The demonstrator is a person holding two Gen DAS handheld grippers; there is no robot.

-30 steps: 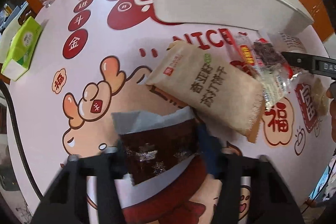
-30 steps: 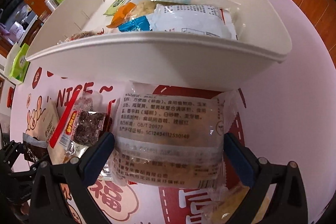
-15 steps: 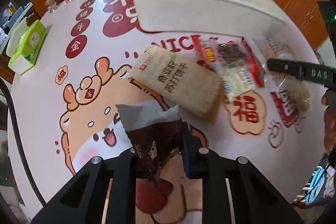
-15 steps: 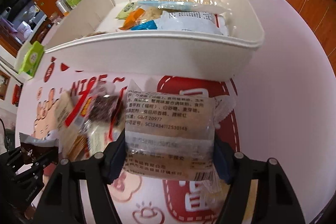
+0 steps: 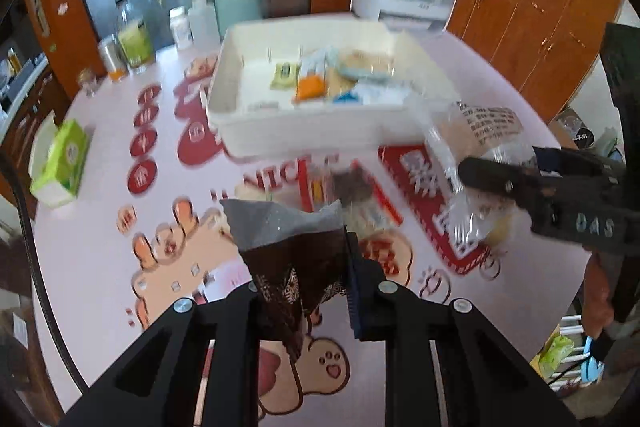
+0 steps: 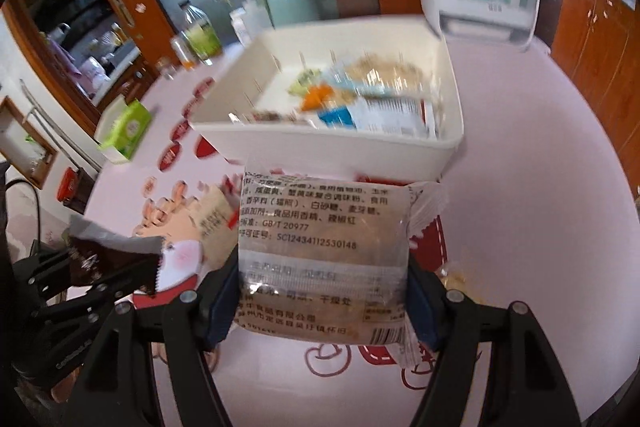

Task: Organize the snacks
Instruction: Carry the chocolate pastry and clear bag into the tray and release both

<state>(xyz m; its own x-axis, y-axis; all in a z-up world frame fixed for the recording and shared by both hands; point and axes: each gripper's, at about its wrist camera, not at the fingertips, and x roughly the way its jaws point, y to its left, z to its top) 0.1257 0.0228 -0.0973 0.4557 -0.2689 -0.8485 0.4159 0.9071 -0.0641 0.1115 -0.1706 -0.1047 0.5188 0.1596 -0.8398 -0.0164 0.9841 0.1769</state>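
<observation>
Left gripper (image 5: 306, 291): clamped on dark brown packet (image 5: 296, 267), raised above table. Right gripper (image 6: 320, 303): clamped on clear printed packet (image 6: 320, 259). White bin (image 6: 320, 143): just ahead of both.

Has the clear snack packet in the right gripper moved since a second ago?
Yes. The clear snack packet has been lifted off the table, up against the white bin, whose inside now shows from higher above.
</observation>
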